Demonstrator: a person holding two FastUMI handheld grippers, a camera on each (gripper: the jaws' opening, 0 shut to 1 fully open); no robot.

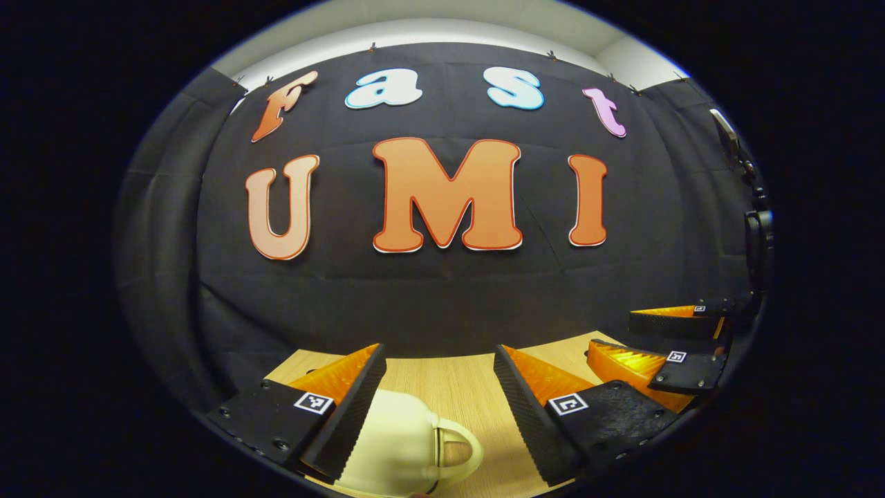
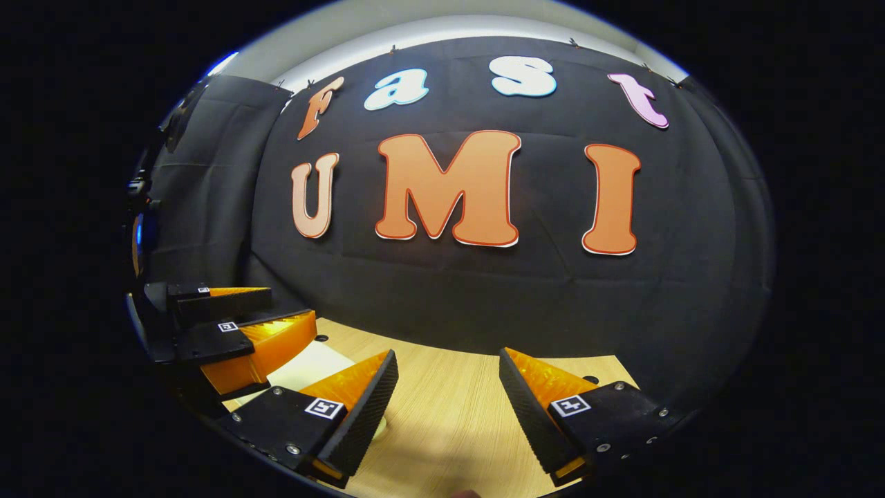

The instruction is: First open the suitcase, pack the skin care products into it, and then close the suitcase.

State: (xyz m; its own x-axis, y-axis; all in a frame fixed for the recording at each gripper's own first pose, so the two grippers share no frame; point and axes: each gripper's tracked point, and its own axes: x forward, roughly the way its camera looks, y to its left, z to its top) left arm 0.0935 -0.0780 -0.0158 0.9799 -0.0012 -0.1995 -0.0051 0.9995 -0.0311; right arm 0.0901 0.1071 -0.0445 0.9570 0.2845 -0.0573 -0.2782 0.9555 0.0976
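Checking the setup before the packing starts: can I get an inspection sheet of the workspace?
Surface: wooden table, pale grain, bare between the right gripper's jaws.
Job's things: cream case with a loop handle, probably the suitcase, lying under the left gripper; open or closed cannot be told. Skin care products: nothing seen.
Clutter: nothing seen.
Grippers: left gripper jaws apart, holding nothing; right gripper jaws apart, holding nothing. They sit side by side over the table.
Cables: nothing seen.
Surroundings: black cloth wall behind the table; dark mount at the booth's side.
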